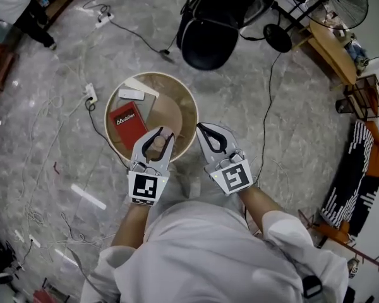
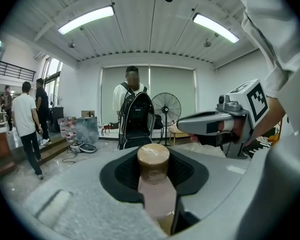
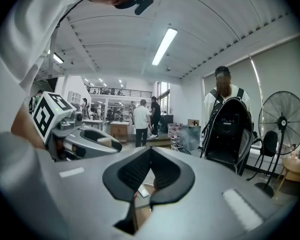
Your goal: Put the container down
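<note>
The container is a small pinkish bottle with a brown cork-like cap. My left gripper is shut on it, and the cap stands upright between the grey jaws. In the head view it hangs over the near rim of a round wooden table. My right gripper is just to the right of it, its jaw tips touching with nothing between them. The right gripper view shows a little of the tabletop through the slit under the jaws.
On the round table lie a red book, a white remote and a sheet of paper. Beyond it stand a black backpack and a floor fan. Power strips and cables trail over the marble floor. People stand at the far left.
</note>
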`<move>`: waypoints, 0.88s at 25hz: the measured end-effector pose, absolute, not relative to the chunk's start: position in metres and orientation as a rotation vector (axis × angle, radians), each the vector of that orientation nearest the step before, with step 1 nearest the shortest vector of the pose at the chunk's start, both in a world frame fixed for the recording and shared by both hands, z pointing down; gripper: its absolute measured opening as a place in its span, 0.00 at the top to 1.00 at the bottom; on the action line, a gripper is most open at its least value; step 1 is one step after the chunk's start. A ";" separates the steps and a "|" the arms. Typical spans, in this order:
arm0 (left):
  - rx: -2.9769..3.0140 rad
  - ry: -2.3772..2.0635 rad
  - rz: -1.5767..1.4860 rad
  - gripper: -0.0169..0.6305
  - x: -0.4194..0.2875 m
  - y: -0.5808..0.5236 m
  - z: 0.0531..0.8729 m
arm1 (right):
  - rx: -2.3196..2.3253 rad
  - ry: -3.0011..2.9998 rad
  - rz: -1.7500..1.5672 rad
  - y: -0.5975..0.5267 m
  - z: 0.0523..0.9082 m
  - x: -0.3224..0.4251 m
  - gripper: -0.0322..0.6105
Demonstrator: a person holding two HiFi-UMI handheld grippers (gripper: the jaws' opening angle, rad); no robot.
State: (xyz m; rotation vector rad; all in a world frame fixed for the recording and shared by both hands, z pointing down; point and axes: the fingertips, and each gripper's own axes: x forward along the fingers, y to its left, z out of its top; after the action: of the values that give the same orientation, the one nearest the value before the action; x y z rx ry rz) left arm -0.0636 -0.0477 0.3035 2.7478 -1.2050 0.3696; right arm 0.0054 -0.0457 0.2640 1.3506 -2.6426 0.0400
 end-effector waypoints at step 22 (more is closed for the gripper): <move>2.388 -1.666 0.390 0.78 -0.048 -0.160 0.595 | 1.039 -2.756 0.193 -0.162 0.538 0.037 0.92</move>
State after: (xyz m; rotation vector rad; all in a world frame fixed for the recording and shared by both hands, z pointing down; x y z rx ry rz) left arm -0.0476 -0.1603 0.5947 2.3883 -1.6658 0.3903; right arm 0.0373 -0.1623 0.5377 1.0390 -2.7563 0.1934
